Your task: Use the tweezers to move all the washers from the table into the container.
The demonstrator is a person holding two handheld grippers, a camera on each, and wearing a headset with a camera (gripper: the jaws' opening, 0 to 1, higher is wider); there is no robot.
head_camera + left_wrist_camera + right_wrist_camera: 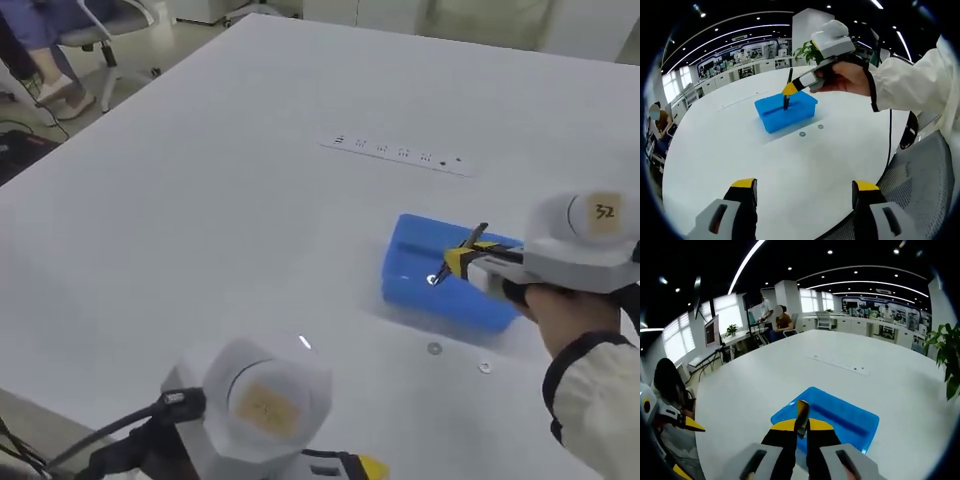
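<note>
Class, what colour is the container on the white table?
The container is plain blue, with no pattern. It shows best in the right gripper view.

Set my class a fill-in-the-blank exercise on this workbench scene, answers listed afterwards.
The container on the table is ___ in colour.
The right gripper is shut on the ___.
___ washers lie on the table beside the container.
The jaws of the left gripper stand ___.
Missing words: blue; tweezers; two; open.
</note>
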